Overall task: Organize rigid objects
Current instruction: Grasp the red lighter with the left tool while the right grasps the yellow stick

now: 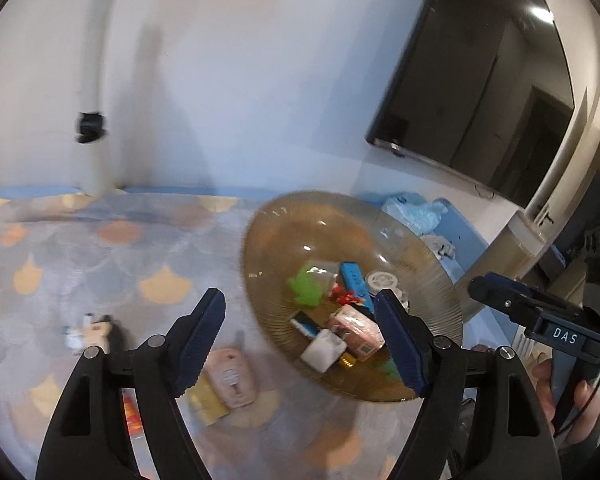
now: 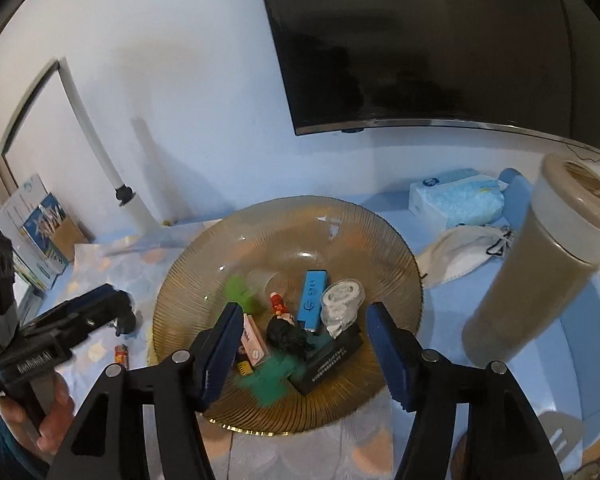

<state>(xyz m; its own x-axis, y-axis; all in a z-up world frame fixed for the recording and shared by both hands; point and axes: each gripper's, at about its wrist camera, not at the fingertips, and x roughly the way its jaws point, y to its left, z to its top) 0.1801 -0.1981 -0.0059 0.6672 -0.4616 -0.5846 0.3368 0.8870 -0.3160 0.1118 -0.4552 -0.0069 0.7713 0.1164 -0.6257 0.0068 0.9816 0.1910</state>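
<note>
A ribbed amber glass bowl (image 2: 340,220) stands on the patterned cloth. In it lie a blue lighter (image 2: 312,300), a green toy (image 2: 240,292), a small red figure (image 2: 277,303), a clear tape roll (image 2: 340,300), a pink box (image 2: 252,340) and a black box (image 2: 328,364). My right gripper (image 2: 304,320) hangs open over the bowl, its pads touching nothing. My left gripper (image 1: 300,312) is open at the bowl's (image 1: 284,216) left rim, nothing gripped. Outside the bowl lie a pink item (image 1: 232,376), an orange lighter (image 1: 132,416) and a small figurine (image 1: 88,332).
A wall TV (image 2: 420,40) hangs behind the table. Right of the bowl are a tissue pack (image 2: 456,200), a white face mask (image 2: 460,252), a tall lidded canister (image 2: 540,272) and a blue tub (image 2: 580,360). A carton (image 2: 32,232) and a white pipe (image 2: 132,208) stand at the left.
</note>
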